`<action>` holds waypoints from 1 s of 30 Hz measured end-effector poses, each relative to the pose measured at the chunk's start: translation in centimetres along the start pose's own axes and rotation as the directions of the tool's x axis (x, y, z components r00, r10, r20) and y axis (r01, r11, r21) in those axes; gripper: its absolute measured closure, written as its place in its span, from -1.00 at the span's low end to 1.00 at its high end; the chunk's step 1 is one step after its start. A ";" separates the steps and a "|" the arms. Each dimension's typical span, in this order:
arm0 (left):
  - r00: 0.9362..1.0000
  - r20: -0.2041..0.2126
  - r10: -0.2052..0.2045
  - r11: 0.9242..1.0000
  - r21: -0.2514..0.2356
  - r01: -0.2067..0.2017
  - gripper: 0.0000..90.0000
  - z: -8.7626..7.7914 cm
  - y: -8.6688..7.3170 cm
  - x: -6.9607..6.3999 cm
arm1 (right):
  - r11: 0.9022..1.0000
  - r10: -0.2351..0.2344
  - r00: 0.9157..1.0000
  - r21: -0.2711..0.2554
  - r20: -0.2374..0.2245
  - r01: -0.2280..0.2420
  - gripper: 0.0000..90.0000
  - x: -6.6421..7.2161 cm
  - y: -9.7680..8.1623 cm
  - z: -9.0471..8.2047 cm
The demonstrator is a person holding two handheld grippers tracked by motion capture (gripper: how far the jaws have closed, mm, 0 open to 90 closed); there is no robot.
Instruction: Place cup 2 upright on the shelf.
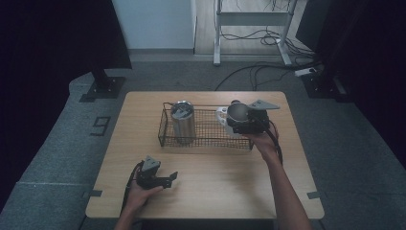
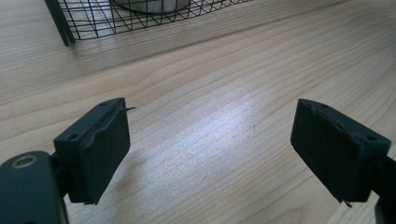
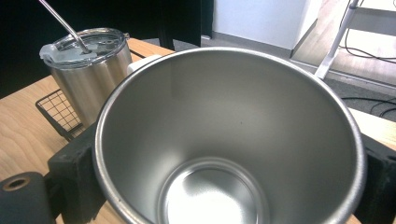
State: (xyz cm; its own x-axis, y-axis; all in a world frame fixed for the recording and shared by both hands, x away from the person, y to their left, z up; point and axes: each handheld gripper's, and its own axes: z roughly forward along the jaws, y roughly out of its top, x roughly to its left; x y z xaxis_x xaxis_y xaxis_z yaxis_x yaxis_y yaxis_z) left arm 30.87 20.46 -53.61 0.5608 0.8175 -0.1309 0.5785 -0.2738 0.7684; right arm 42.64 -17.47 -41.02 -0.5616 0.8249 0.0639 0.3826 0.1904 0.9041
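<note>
You have one wire basket on the bench, and every count below is placed against it. Two steel cups: one lidded tumbler standing inside the basket at its left end, with one straw through its lid, and one open mug with a white handle above the basket's right end. Two grippers: the right gripper at the basket's right end, clamped on the mug, and the left gripper in front of the basket, its two fingers apart over bare wood.
</note>
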 end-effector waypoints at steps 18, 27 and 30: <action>1.000 0.021 0.007 1.000 0.010 -0.007 -0.72 0.2 0.0 -0.5 | 0.999 0.015 1.000 0.028 0.005 -0.015 -0.85 -0.5 0.0 2.2; 1.000 0.023 0.011 1.000 0.014 -0.011 -0.72 0.3 0.0 -0.5 | 0.999 0.016 1.000 0.043 0.017 -0.017 -0.85 -0.9 -0.1 3.4; 1.000 0.023 0.009 1.000 0.014 -0.009 -0.72 0.2 0.0 -0.4 | 0.999 0.015 1.000 0.051 0.018 -0.016 -0.85 -1.0 -0.2 3.8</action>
State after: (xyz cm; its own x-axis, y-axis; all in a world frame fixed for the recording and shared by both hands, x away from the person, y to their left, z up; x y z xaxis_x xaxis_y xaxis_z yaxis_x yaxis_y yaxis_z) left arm 30.73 19.99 -53.70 0.5795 0.8032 -0.1383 0.5813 -0.2883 0.7609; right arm 45.91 -16.36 -42.89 -0.5425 0.8371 0.0702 0.4288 0.2042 0.8800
